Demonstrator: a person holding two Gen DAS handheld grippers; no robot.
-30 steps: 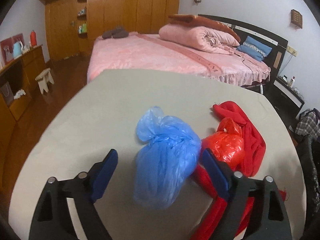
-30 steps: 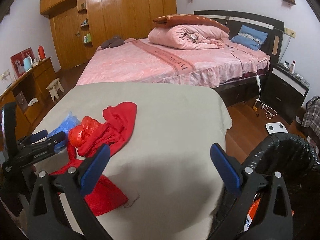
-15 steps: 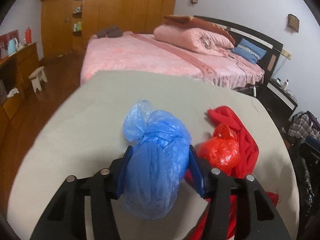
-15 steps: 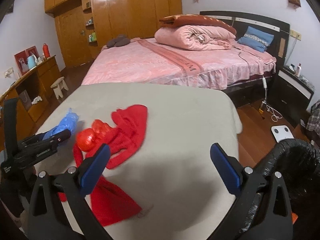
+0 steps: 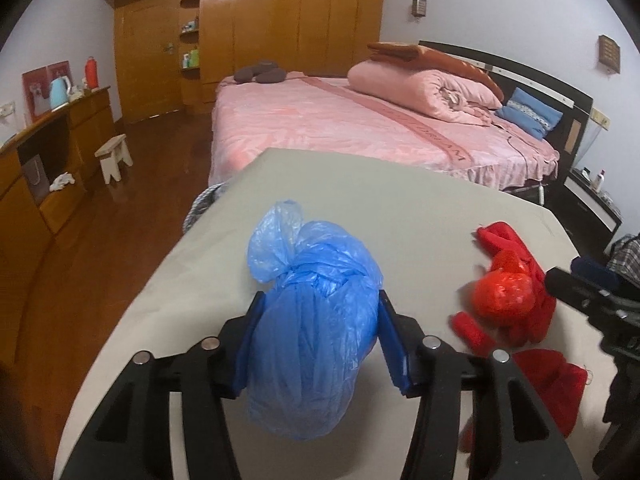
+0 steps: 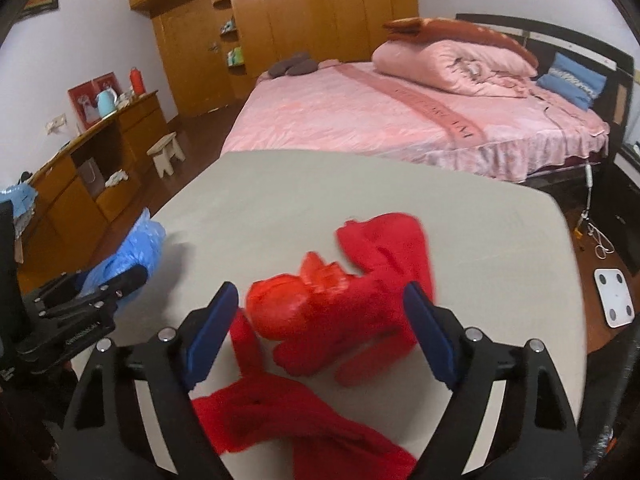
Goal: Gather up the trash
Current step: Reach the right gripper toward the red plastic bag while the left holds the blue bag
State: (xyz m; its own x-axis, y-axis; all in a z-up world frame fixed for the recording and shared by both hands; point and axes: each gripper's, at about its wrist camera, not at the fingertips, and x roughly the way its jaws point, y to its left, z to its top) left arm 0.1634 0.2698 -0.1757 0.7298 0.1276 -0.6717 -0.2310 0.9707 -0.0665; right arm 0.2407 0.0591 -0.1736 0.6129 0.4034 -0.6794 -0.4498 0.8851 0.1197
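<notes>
Two bags left uncollected: left gripper (image 5: pixel 320 344) pinched the blue bag (image 5: pixel 316 320) near the table (image 5: pixel 360 184) left edge, right gripper (image 6: pixel 320 320) jaws were closing, still spread around the red bag (image 6: pixel 288 304) mid-table.

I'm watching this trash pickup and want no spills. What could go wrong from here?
The left gripper squeezes the blue bag around its soft middle, not its knot, so it may slip or tear when lifted. The right gripper, whose jaws have just been closing, straddles the red bag and the red cloth under it; it may snag cloth too.
</notes>
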